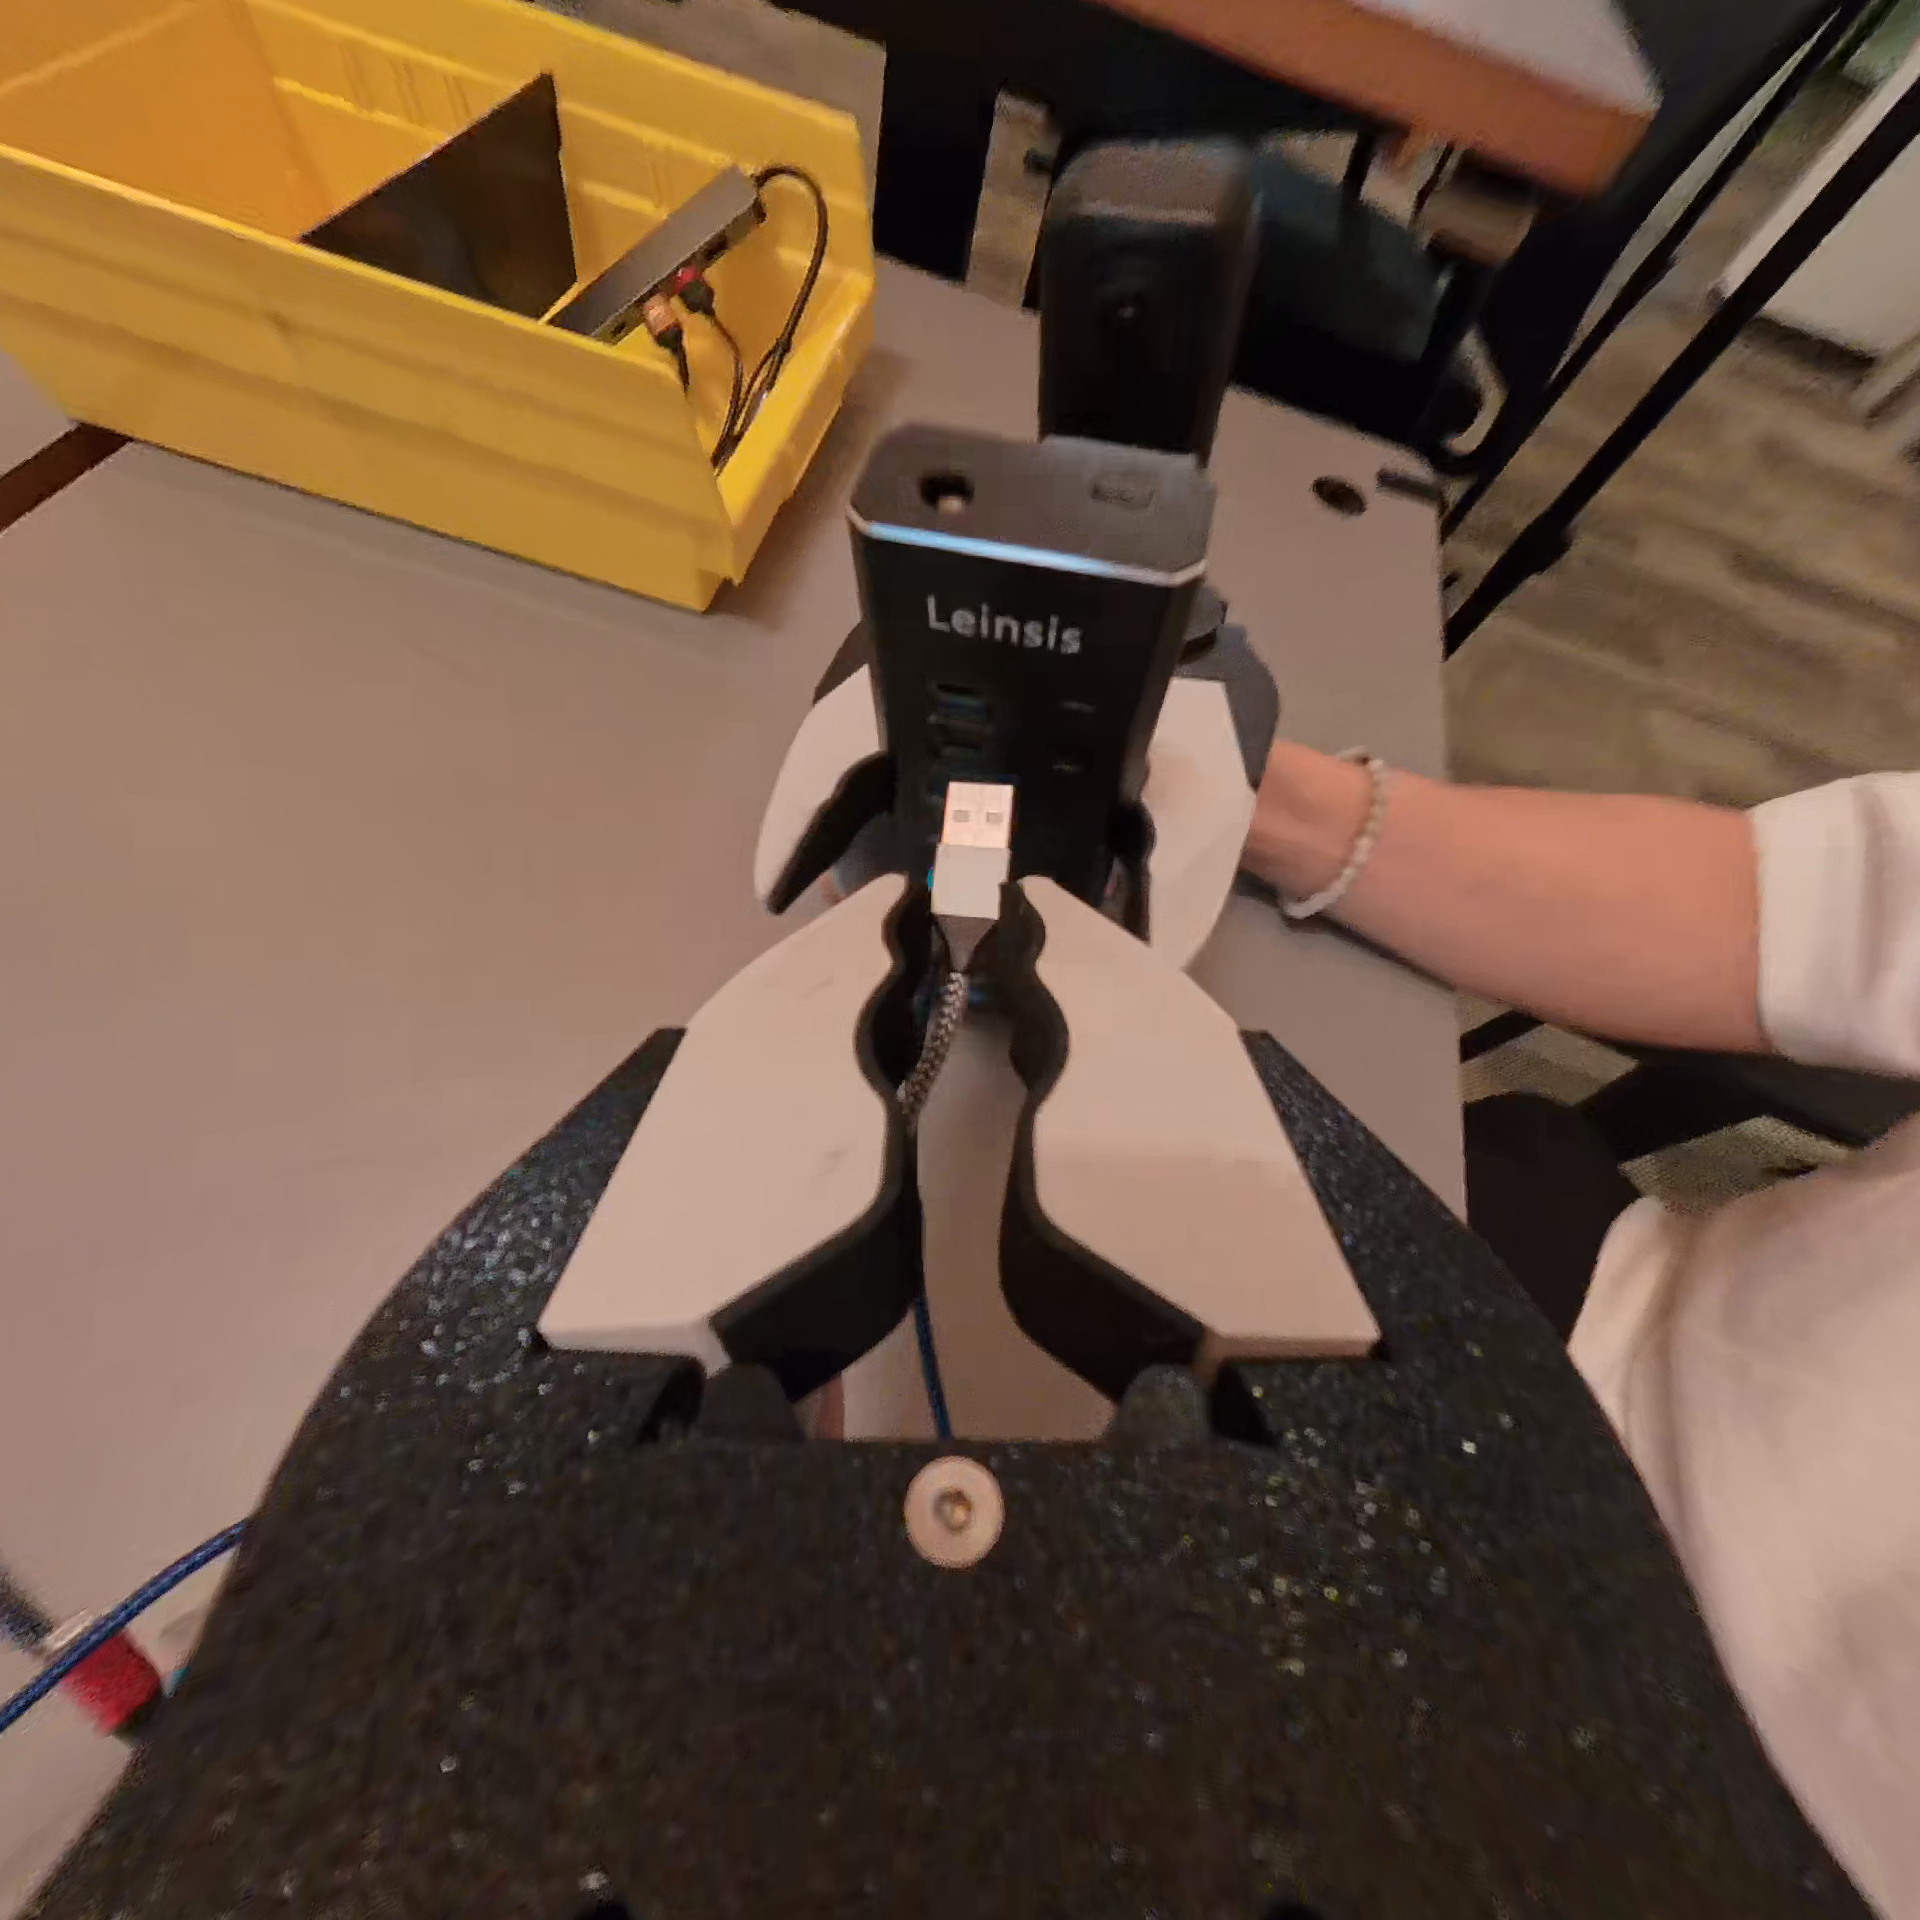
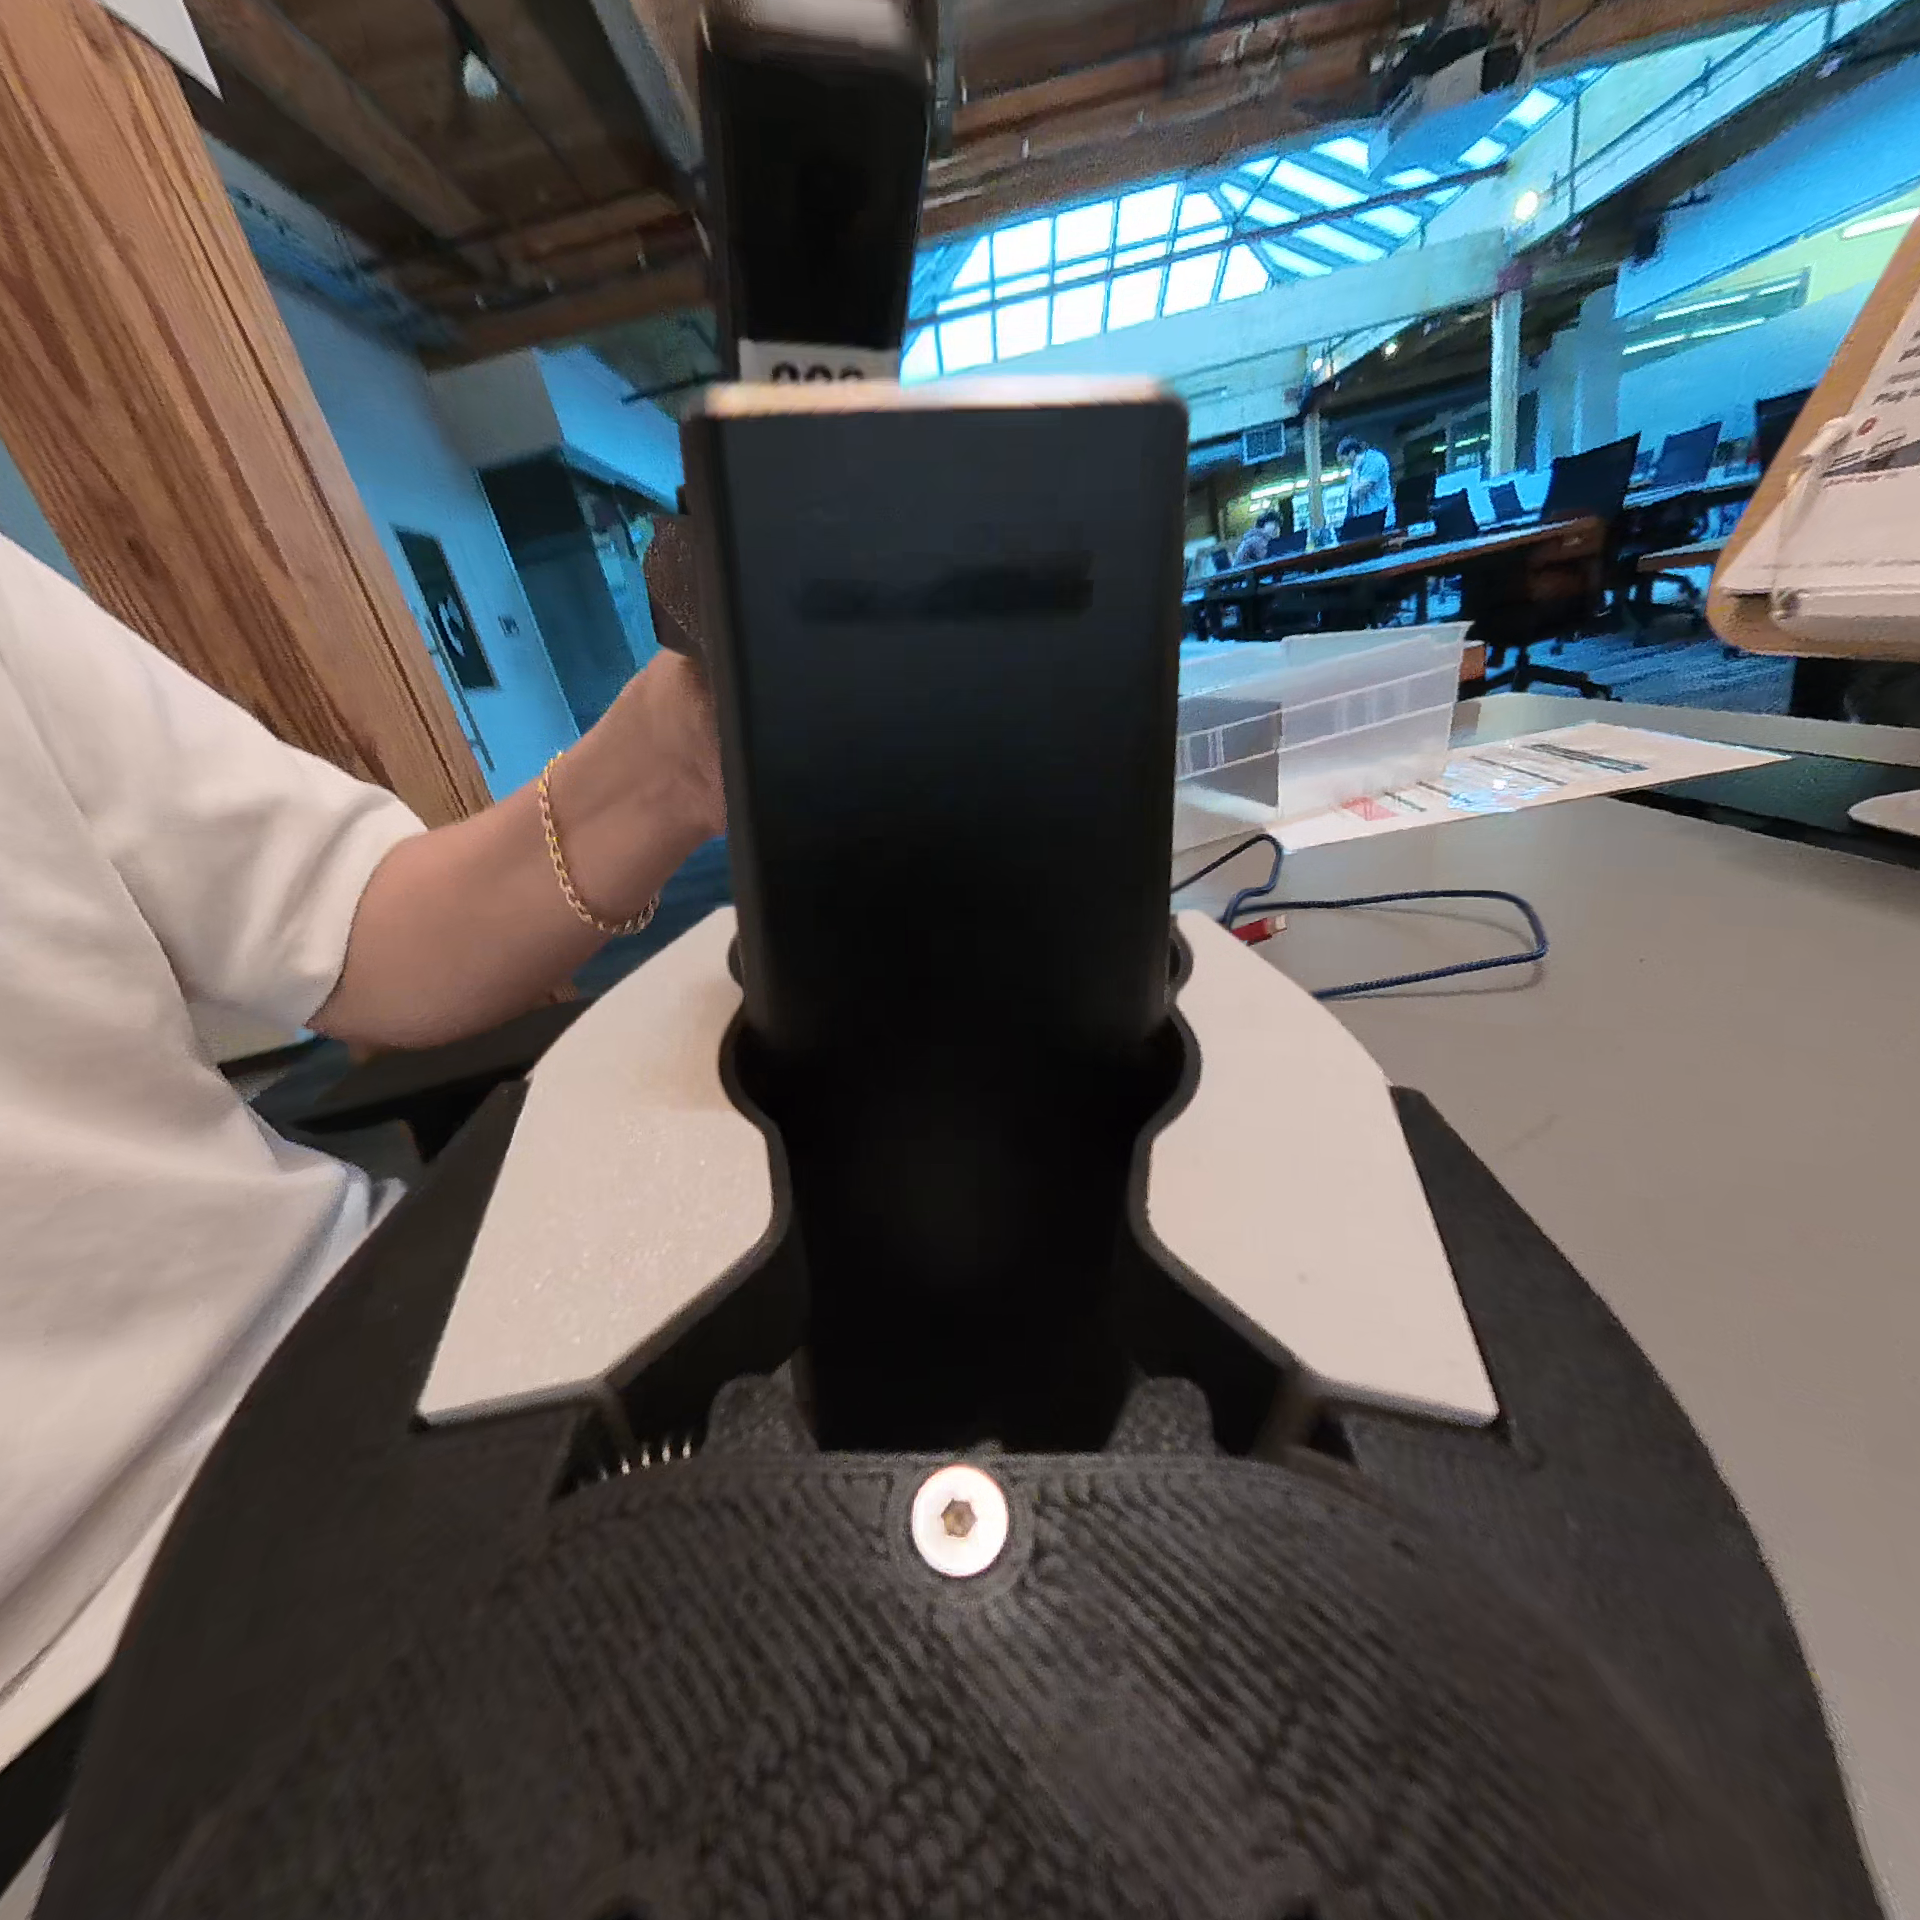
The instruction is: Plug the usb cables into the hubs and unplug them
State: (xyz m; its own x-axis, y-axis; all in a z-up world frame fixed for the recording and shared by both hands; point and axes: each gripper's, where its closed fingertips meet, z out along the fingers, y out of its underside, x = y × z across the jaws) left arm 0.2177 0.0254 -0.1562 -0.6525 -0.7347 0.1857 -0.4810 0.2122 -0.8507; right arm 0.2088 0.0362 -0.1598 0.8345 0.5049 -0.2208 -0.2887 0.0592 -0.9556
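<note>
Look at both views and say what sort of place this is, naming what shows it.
Probably a large open-plan office or lab. The right wrist view shows long desks with monitors, and skylights in a high beamed ceiling. The work goes on at a grey table with a yellow bin on it.

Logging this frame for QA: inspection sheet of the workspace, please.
Surface: grey table, mostly bare.
Job's things: black hub held upright, port side toward the silver USB plug; plug not yet inserted. Second hub in the yellow bin, cables plugged in.
Clutter: clear plastic bin and papers at the far edge.
Grippers: left tool shut on the plug; right tool shut on the hub.
Cables: braided cable runs back between the left fingers; blue cable loose on the table.
Surroundings: open office, desks, chairs, skylight.
</note>
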